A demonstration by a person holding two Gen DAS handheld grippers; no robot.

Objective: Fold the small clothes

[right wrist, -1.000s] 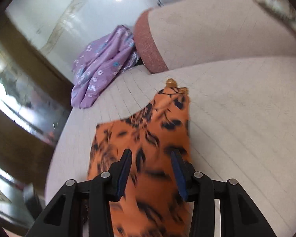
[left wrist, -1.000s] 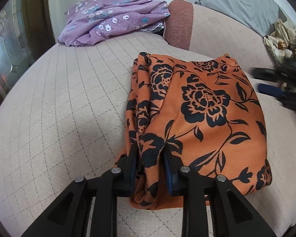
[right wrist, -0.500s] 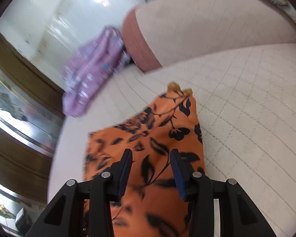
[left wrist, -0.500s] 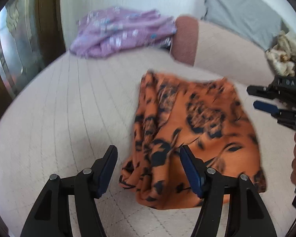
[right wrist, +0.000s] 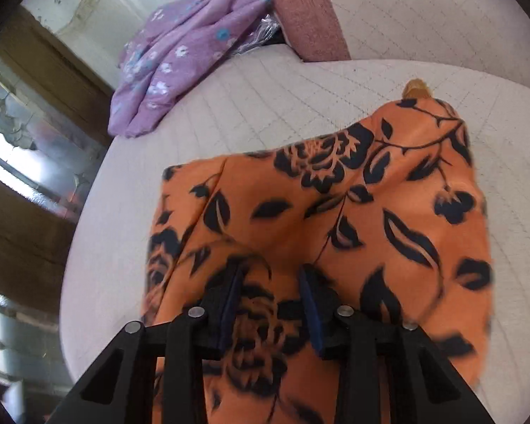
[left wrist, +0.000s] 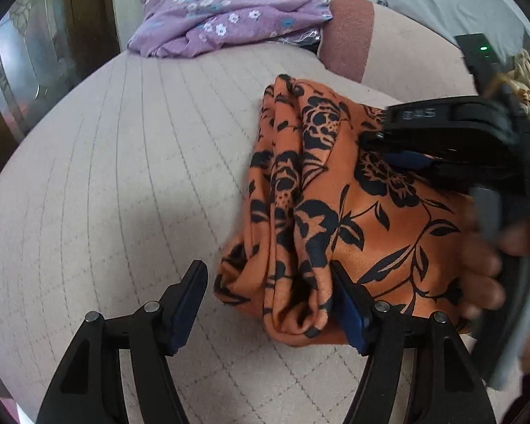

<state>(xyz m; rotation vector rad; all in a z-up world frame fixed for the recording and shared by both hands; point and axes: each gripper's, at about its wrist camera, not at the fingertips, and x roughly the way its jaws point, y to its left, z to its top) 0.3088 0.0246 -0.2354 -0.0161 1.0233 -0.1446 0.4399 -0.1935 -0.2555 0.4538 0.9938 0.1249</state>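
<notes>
**Two tongs on orange floral garment**

Left tongs (left wrist: pixel 268 304) spread wide, released, straddling the garment's (left wrist: pixel 335 212) bunched near edge. Right tongs (right wrist: pixel 270 304) partly parted, pressed onto its top; grasp unclear. Beyond, quilted cushion (left wrist: pixel 123 176), then purple floral cloth (left wrist: pixel 222 14).

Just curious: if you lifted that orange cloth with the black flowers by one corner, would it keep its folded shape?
Probably not. The orange black-flowered cloth lies in soft bunched pleats, so it likely droops and unfolds. It looks thin and light, and may slide on the quilted beige cushion.
</notes>
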